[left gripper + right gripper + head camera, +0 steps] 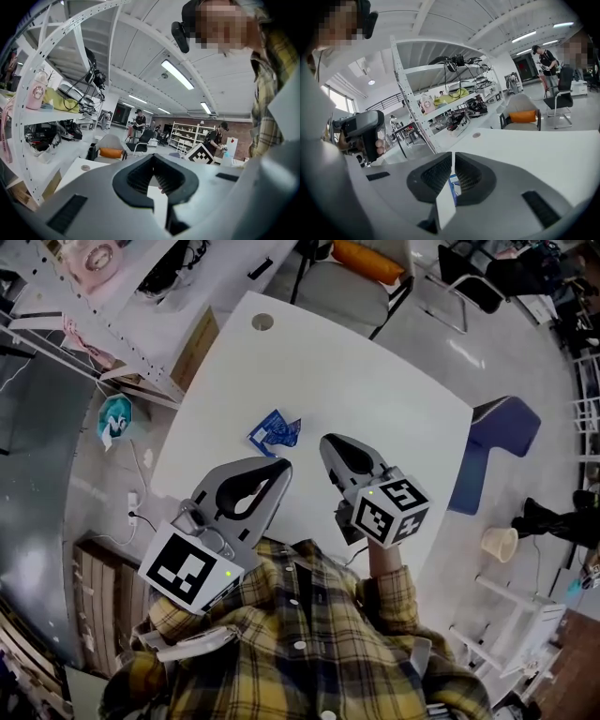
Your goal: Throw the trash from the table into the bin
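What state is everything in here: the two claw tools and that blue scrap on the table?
left gripper: jaws shut, empty.
right gripper: jaws shut, empty.
blue wrapper: lying on the table, touched by neither gripper.

The crumpled blue-and-white plastic wrapper (276, 432) lay against a plain white square table (375, 381); the person's soft flannel shirt (309, 634) was yellow plaid crossed with dark lines.

No word, number or brand can be read in any view. The blue wrapper (275, 432) at the centre of the head view carries white print too small to read. The marker cubes (190, 570) on the left gripper (282, 466) and the right gripper (327, 441) show only black-and-white square patterns.
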The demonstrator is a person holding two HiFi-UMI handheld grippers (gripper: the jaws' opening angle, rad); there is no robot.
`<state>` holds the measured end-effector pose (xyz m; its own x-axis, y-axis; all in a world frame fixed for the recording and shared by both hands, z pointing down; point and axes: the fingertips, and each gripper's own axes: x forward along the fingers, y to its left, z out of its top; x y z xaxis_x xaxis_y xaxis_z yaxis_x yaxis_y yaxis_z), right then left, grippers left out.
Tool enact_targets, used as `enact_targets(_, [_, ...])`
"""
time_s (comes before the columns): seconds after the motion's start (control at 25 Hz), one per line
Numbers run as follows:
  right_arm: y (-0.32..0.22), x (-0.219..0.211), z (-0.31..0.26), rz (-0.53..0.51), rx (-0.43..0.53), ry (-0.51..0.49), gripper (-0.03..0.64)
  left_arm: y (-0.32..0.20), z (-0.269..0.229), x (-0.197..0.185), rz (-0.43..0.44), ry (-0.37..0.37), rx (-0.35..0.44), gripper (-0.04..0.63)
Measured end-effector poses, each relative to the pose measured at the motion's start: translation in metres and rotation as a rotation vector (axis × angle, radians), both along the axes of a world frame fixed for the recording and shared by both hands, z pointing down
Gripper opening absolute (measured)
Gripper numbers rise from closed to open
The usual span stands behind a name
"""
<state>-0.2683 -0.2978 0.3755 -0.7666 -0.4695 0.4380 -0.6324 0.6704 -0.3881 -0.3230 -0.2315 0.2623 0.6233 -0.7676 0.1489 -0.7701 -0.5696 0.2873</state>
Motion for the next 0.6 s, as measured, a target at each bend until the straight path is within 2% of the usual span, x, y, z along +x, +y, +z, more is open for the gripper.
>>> enact_targets(0.28, [-0.013, -0.013, 0.042, -0.011, -0.115, 0.036, 0.002, -0.008, 0.011, -0.026, -0.053, -0.002, -0.043, 0.009])
enact_targets(0.4, [-0.014, -0.019, 0.061, -0.029, -0.164, 0.055, 0.062, -0.008, 0.017, -0.036, -0.071, -0.002, -0.063, 0.009])
enact_targets(0.6, [-0.019, -0.024, 0.094, -0.024, -0.261, 0.059, 0.108, -0.007, 0.031, -0.050, -0.095, -0.005, -0.103, 0.009])
